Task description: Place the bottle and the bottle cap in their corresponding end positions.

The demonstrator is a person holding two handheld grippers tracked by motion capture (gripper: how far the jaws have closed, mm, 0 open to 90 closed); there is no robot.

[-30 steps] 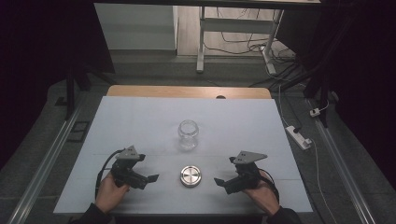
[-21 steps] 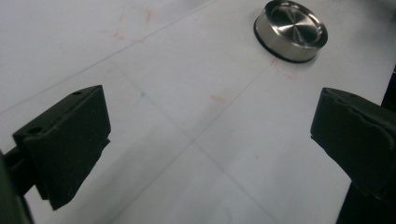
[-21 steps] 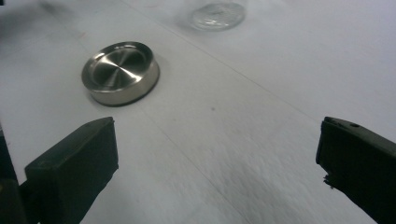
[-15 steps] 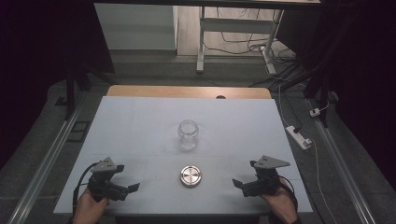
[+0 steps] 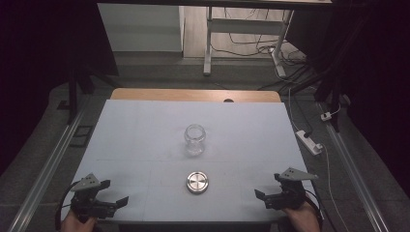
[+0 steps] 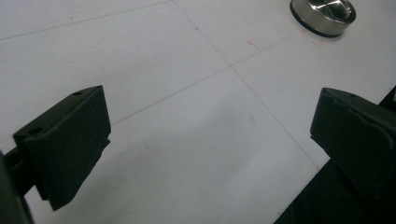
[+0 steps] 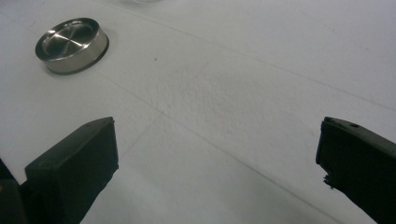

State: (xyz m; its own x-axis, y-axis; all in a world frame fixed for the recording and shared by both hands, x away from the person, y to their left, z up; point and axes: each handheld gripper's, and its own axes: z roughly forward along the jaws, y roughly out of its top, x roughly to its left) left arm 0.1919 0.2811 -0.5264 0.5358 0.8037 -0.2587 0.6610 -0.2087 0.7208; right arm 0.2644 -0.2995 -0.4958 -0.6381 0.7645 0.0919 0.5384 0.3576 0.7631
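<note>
Two grippers, left [image 5: 116,203] and right [image 5: 263,197], blocky black fingers spread, flanking round steel lid [image 5: 197,182], clear glass jar [image 5: 194,140].

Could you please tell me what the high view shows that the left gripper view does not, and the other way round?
High view alone: the clear glass jar standing upright and open-mouthed at the middle of the table, the right tongs at the near right corner, and both hands. Left gripper view alone: a close look along the left tongs, jaws wide apart with nothing but bare table between them. Both share: the round metal lid, lying flat and apart from the jar and from both tongs, the white table surface, and the left tongs themselves.
</note>
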